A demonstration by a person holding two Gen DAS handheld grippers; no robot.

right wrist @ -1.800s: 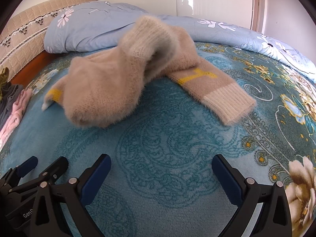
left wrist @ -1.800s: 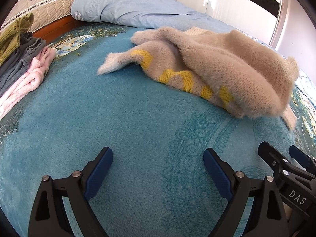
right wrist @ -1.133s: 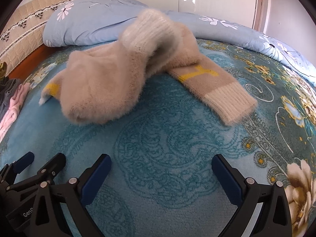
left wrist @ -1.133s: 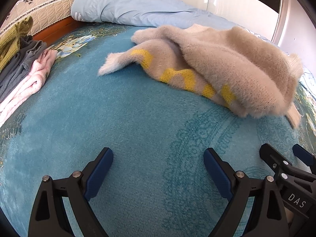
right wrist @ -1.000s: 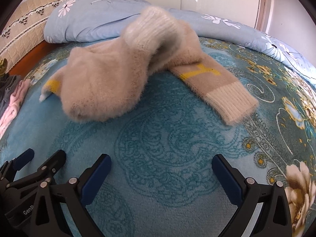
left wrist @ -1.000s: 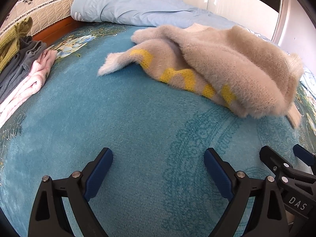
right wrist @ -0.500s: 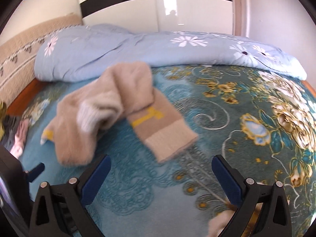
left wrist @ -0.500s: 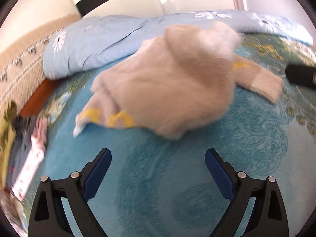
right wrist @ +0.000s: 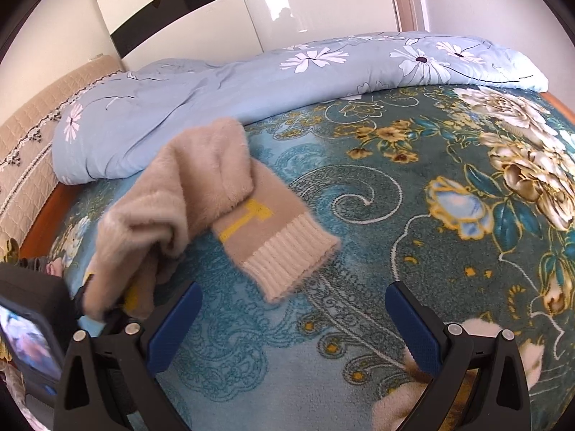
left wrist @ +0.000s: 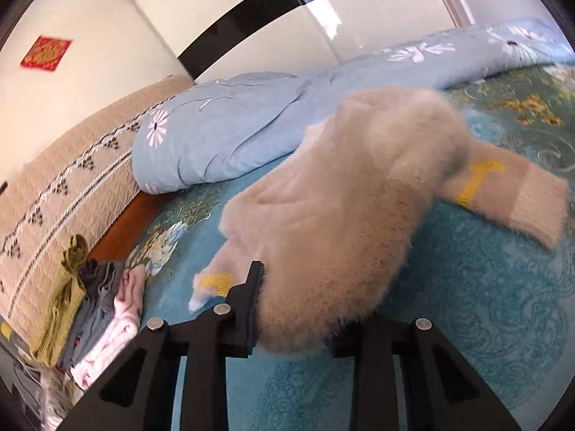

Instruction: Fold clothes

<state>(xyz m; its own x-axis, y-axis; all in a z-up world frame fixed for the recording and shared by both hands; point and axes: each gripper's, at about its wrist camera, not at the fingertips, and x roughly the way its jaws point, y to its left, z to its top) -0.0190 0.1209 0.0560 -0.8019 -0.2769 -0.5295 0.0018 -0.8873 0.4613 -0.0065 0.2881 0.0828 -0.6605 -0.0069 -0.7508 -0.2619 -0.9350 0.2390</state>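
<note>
A fuzzy beige sweater point(left wrist: 341, 215) with yellow letters lies bunched on the teal floral blanket point(left wrist: 485, 305). My left gripper point(left wrist: 293, 327) is shut on the sweater's near edge, and the fabric hides its right finger. In the right wrist view the sweater point(right wrist: 201, 179) drapes down to the left gripper point(right wrist: 107, 314) at the lower left. One sleeve with a cream ribbed cuff point(right wrist: 287, 262) stretches toward my right gripper point(right wrist: 293, 309). That gripper is open, just short of the cuff, with nothing between its fingers.
A light blue flowered duvet point(right wrist: 251, 82) is heaped along the far side of the bed. Folded clothes point(left wrist: 100, 309) in green, grey and pink are stacked at the left by the quilted beige headboard point(left wrist: 54, 186). Bare blanket point(right wrist: 431, 215) spreads to the right.
My left gripper moved forward to the sweater and shut on its near edge. The right gripper swung right and now faces the sleeve cuff; it stays open.
</note>
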